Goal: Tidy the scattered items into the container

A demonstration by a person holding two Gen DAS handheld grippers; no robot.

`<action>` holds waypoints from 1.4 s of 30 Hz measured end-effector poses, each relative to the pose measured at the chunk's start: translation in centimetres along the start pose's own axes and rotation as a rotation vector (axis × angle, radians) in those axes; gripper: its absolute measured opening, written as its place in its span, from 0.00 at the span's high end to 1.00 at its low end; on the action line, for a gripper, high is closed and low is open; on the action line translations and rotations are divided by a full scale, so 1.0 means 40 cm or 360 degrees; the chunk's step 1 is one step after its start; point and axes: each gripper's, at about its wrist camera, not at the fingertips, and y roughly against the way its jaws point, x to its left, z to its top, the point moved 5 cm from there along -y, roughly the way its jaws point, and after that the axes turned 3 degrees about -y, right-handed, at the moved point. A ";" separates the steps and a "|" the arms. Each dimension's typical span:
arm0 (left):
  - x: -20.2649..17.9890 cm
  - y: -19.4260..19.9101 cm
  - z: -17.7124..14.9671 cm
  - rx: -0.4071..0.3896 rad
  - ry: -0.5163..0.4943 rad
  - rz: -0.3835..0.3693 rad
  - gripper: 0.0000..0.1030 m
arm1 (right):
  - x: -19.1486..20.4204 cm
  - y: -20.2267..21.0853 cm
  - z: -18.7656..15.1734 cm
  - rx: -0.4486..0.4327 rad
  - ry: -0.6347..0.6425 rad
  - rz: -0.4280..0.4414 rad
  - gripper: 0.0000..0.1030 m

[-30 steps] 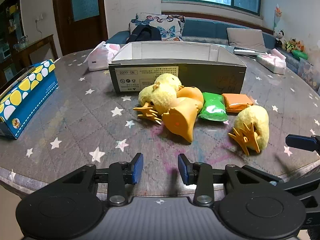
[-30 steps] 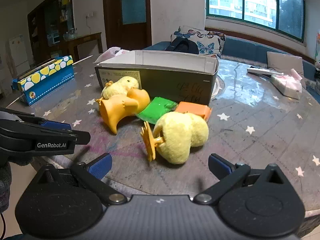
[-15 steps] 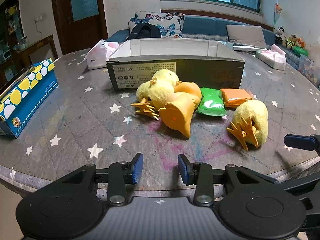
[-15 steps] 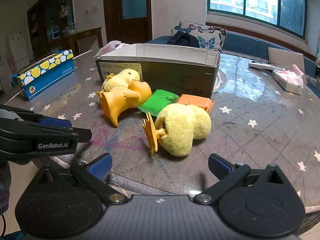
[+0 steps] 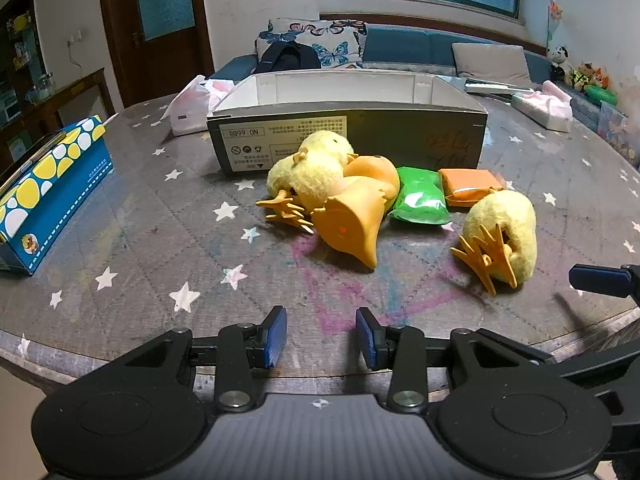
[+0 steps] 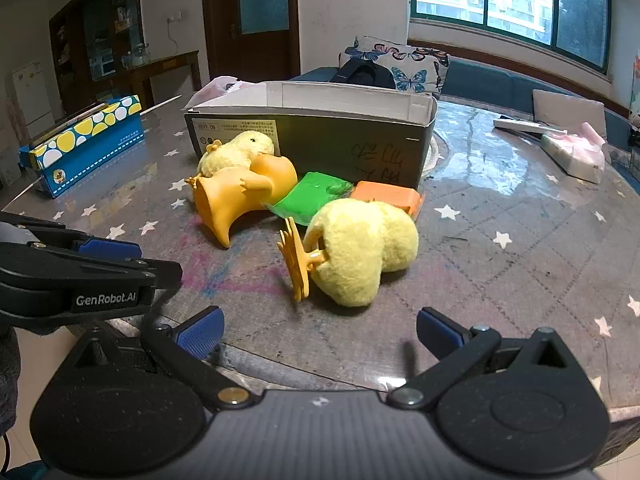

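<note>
An open dark cardboard box (image 5: 348,142) (image 6: 312,140) stands on the star-patterned table. In front of it lie a yellow plush chick (image 5: 308,172) (image 6: 236,152), an orange plastic duck (image 5: 356,212) (image 6: 240,196), a green packet (image 5: 420,200) (image 6: 316,196), an orange packet (image 5: 468,184) (image 6: 388,196) and a second plush chick (image 5: 500,232) (image 6: 356,252). My left gripper (image 5: 321,337) is open and empty at the table's near edge. My right gripper (image 6: 319,334) is wide open and empty, just short of the second chick.
A blue tissue box with yellow and white spots (image 5: 44,192) (image 6: 84,140) lies at the left. A pink and white bag (image 5: 192,104) sits behind the box. Pink tissue packs (image 6: 576,152) lie far right. A sofa with cushions (image 5: 400,48) is beyond the table.
Both grippers have drawn back and risen slightly from the items. Nothing on the table has moved and the jaws have kept their openings.
</note>
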 end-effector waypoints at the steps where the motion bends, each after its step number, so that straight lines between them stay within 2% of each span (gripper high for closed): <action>1: 0.000 0.000 0.001 -0.0001 0.0001 -0.0002 0.60 | 0.000 -0.001 0.000 0.0001 0.0001 -0.0001 0.00; 42: -0.014 -0.029 0.021 0.0043 0.0004 -0.0023 0.60 | -0.006 -0.032 0.005 0.0037 -0.0007 0.0011 0.00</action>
